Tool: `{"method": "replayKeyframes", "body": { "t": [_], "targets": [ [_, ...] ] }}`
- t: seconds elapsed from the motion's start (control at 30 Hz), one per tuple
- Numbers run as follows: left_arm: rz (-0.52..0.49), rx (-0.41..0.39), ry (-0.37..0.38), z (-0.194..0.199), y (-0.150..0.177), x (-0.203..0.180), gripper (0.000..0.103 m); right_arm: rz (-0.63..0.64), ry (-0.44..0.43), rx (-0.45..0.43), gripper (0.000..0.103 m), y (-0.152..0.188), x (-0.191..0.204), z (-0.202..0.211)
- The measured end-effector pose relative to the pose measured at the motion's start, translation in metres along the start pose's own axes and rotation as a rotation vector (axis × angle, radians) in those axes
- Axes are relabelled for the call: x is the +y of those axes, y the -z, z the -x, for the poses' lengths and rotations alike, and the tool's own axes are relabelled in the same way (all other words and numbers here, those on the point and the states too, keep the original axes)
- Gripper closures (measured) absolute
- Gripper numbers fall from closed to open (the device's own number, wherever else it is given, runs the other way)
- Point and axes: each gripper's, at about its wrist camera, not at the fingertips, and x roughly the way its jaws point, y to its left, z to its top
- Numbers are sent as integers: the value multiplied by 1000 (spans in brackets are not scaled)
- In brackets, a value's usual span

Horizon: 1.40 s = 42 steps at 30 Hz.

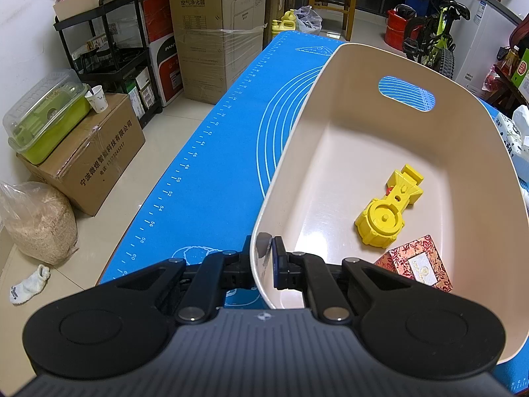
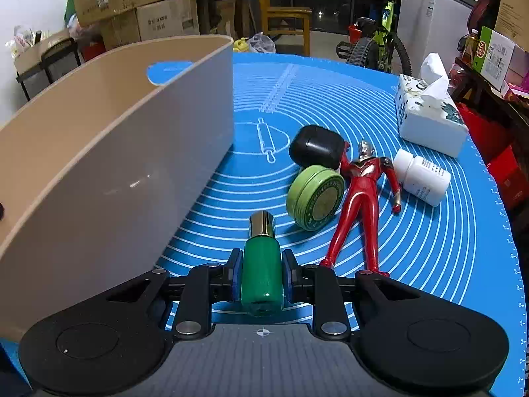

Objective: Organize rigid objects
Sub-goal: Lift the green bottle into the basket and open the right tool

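- Left wrist view: my left tongs (image 1: 264, 266) are pinched narrow on the near rim of the beige basket (image 1: 476, 139), one finger outside the wall, one inside
- The basket sits on the blue mat (image 1: 211, 152) covering the worktop; inside it lie a yellow plastic toy (image 1: 388, 210) and, just beside it toward me, a red patterned box (image 1: 418, 263)
- Right wrist view: my right tongs (image 2: 262, 276) clamp a green bottle (image 2: 262, 274) with a gold cap pointing away from me; it seems lifted off the mat, though I can't be sure
- The basket wall (image 2: 109, 178) stands to the left
- Ahead on the mat lie a green round tin (image 2: 314, 198) touching a black case (image 2: 315, 147), a red figure (image 2: 358, 211), a white pill bottle (image 2: 421, 177) and a tissue pack (image 2: 428, 115)
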Motion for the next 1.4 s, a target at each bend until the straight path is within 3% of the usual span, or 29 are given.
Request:
{"method": "replayKeyframes", "body": {
  "t": [0.47, 0.77, 1.03, 1.4],
  "targets": [
    [0, 0, 1, 0, 0, 0, 91, -37, -25, -184, 70, -39, 0, 65],
    [0, 0, 0, 0, 0, 0, 91, 19, -120, -281, 69, -70, 32, 96],
    [0, 0, 1, 0, -1, 0, 91, 110, -193, -274, 70, -82, 76, 93],
    [0, 1, 1, 0, -1, 1, 91, 198, -223, -148, 70, -70, 115, 62]
  ]
}}
